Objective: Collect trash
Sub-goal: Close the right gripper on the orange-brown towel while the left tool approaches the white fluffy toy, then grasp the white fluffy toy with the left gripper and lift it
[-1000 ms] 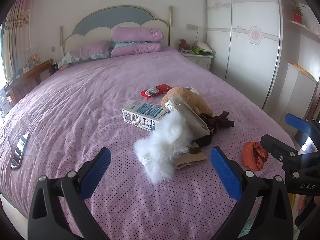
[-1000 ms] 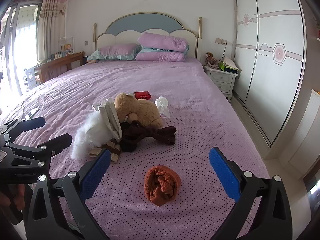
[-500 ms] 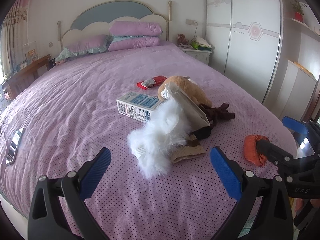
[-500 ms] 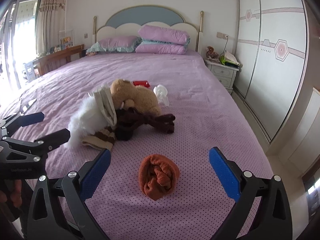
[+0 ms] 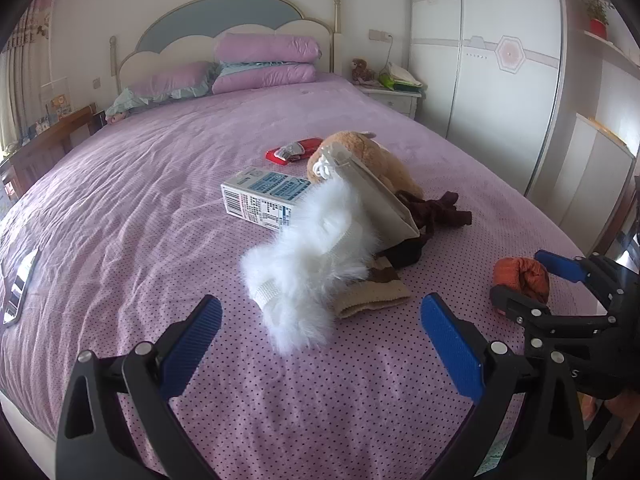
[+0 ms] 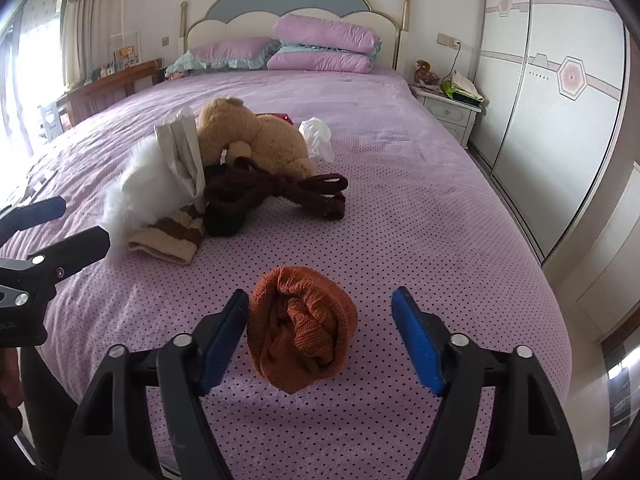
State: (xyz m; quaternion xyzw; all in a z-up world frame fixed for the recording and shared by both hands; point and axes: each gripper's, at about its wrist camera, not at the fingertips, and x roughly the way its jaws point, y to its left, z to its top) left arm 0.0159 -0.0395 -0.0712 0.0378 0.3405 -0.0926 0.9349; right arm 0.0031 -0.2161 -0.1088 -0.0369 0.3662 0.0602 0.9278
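Jaws of right gripper [image 6: 318, 330] spread around orange cloth bundle [image 6: 302, 326]; left gripper [image 5: 320, 334] likewise released.

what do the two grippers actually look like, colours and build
Both match: the left gripper and right gripper each have two black plastic arms with triangular cut-outs, silver round bolt heads at the joints, and flat rectangular blue pads on the fingers' inner faces. The right gripper's body carries small white lettering, too blurred to read. No cables or sleeves show.
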